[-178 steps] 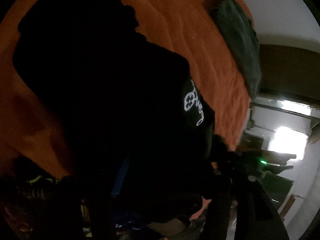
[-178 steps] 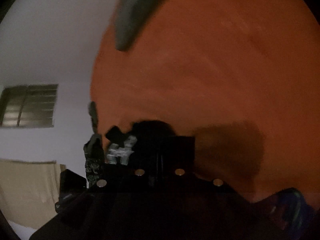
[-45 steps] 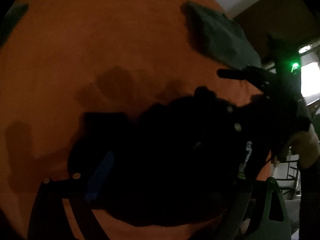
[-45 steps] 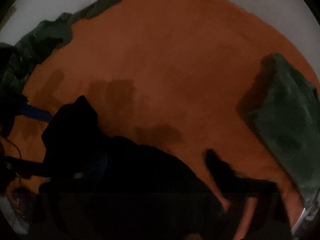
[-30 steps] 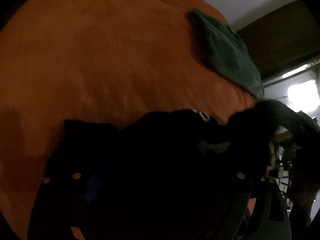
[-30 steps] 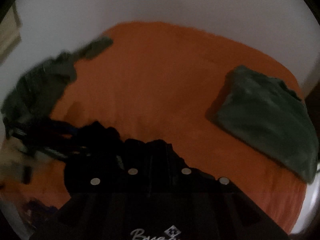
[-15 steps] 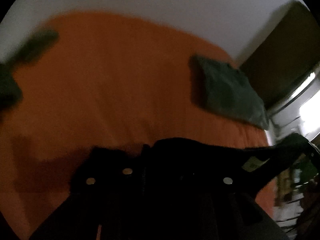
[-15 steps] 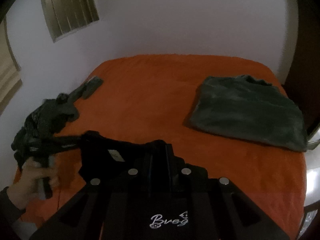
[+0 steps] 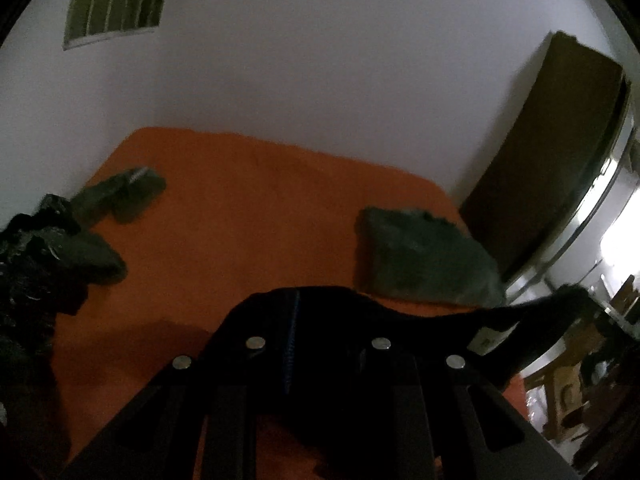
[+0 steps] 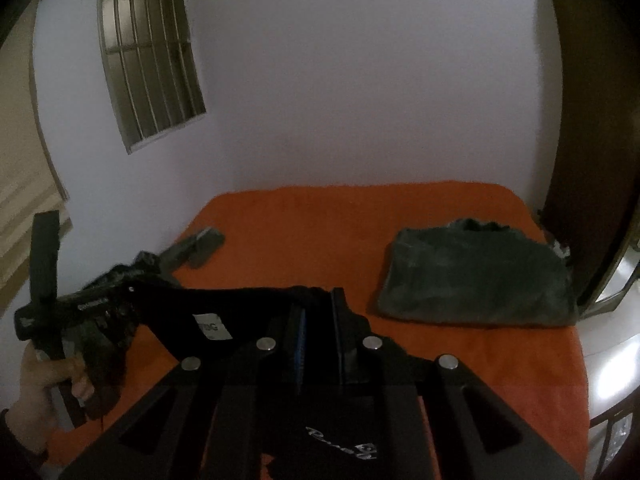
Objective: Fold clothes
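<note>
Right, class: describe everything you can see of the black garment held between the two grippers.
The black garment is dark soft cloth with a white tag sewn on. It hangs stretched above the orange bed, one end pinched in the left gripper, the other in the right gripper. The rest droops below, hidden.

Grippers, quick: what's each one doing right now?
Left gripper: shut on the black garment.
Right gripper: shut on the same black garment.
</note>
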A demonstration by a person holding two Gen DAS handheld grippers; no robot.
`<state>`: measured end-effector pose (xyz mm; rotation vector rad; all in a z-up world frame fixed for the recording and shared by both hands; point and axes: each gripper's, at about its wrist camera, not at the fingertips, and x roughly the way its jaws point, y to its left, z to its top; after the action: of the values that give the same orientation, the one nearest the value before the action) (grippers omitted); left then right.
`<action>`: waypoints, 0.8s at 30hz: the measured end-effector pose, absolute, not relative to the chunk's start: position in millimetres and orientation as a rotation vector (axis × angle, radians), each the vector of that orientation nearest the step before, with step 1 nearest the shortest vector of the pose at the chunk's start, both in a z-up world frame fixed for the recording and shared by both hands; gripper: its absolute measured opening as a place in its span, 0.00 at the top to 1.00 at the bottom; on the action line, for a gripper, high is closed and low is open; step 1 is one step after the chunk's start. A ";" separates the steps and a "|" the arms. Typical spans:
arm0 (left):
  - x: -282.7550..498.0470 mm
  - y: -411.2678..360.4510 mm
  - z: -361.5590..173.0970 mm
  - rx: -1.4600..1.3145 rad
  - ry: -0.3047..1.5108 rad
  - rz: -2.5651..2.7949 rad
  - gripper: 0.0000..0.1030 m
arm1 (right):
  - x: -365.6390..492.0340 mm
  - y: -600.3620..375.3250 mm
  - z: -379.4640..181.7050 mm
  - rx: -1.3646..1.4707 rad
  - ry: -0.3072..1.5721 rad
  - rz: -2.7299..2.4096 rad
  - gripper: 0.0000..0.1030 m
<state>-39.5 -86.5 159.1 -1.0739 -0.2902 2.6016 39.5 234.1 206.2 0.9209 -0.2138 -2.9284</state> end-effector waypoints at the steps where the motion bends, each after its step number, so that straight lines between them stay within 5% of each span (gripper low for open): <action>1: -34.7 -90.4 170.4 -1.059 -0.309 2.611 0.81 | 45.0 230.8 214.3 0.901 -0.216 -2.938 0.90; 24: 53.8 -121.6 411.3 -0.738 -0.437 2.848 0.81 | 137.9 151.1 452.6 0.354 -0.235 -3.222 0.91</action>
<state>53.8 -121.6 411.3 -0.7380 -0.4371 2.8482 137.9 151.1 452.6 0.3537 -0.2351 -3.2219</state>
